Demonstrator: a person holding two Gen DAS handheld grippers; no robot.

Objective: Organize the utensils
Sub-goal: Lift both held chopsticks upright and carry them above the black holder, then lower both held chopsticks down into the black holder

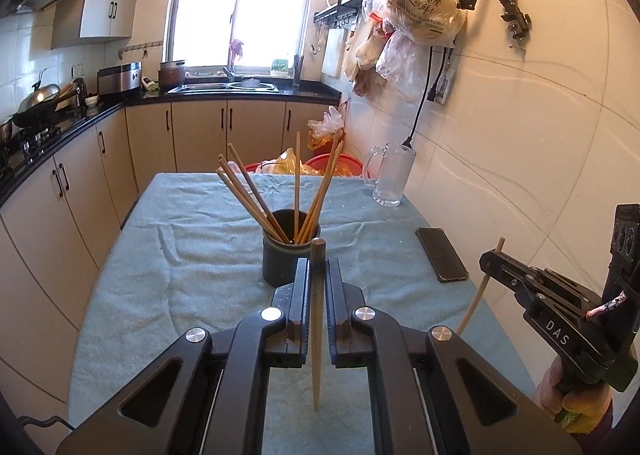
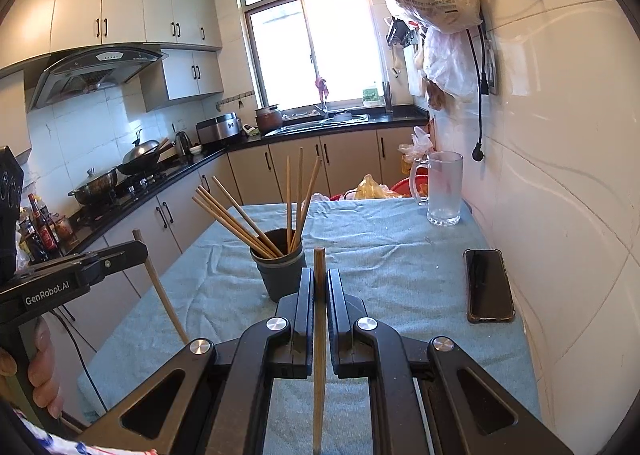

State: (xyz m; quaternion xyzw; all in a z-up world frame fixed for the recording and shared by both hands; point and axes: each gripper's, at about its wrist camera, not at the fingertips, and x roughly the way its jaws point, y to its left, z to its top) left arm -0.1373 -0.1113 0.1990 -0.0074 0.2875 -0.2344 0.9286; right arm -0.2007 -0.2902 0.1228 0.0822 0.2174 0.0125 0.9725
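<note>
Left claw (image 1: 318,275): jaws pressed onto one chopstick (image 1: 317,319), held upright between the pads, thick end just above the fingertips, thin end hanging low over the cloth (image 1: 180,247). In the right view this claw (image 2: 138,249) shows at far left, its chopstick (image 2: 160,287) slanting down toward the cloth's near-left edge.

Right claw (image 2: 319,287): jaws pinching a second chopstick (image 2: 319,339), likewise upright, thick end just clear of the tips. In the left view it (image 1: 494,255) appears at far right, chopstick (image 1: 478,295) tilted, thin end down.

Holder (image 1: 291,251): dark cylinder standing on the cloth directly ahead of the left claw, just beyond its tips; ahead and slightly left of the right claw (image 2: 277,271). Contains a spread of chopsticks (image 1: 256,195), some leaning left, some right, one near upright.

Phone (image 2: 488,285): face up on the cloth, right of the right claw, beside the wall.

Mug (image 2: 444,189): clear glass, handled, upright at the cloth's far-right corner, beyond the phone.

Beyond the table: red bins with bags (image 1: 336,165); then counter, sink (image 1: 222,87) and window (image 1: 244,7). Stove with wok (image 2: 140,163) far left.
</note>
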